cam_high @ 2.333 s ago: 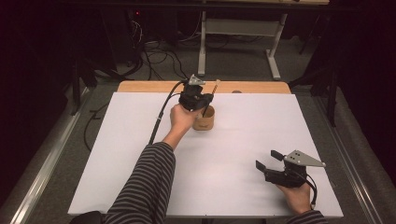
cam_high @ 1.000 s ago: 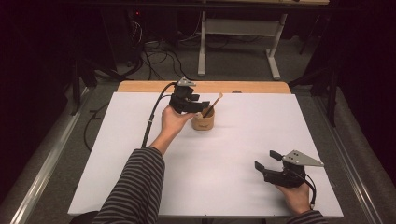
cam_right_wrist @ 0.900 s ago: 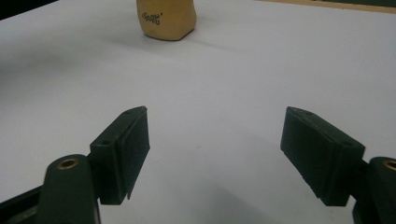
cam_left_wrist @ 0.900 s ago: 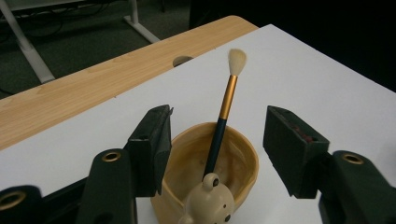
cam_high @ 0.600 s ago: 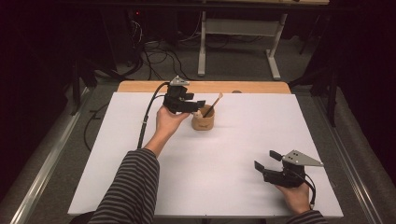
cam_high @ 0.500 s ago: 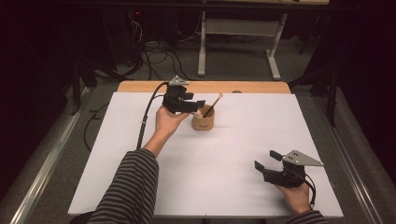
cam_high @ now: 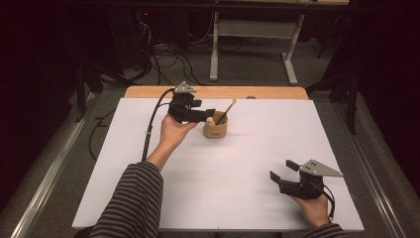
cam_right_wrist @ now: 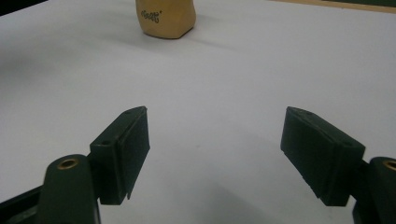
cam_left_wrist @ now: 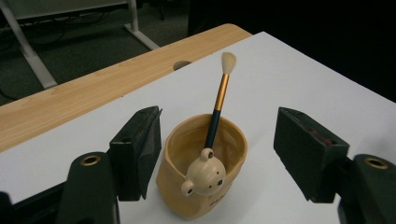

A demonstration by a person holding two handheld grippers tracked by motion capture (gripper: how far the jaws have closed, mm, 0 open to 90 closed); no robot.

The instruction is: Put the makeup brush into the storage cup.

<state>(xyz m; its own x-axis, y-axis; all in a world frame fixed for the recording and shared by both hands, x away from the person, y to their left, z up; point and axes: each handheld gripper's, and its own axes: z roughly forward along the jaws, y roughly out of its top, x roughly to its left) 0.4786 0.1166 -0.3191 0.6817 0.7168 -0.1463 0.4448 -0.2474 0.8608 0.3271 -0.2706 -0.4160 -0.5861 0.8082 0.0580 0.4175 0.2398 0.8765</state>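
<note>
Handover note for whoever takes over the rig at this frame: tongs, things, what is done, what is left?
Left tongs: open, jaws just been opening, one either side of the cup, nothing gripped.
Right tongs: open, empty, low over the near right of the table.
Cup: upright at the table's far middle, a bear head on its rim.
Brush: stands in the cup, bristles up, leaning on the rim.
Done: brush is in the cup and released.
Left: likely just drawing the left tongs clear.

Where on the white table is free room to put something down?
Free: the middle of the white table, between bear cup and right tool, and its right far corner. Crowded: around the cup, where the open left tool hovers.
</note>
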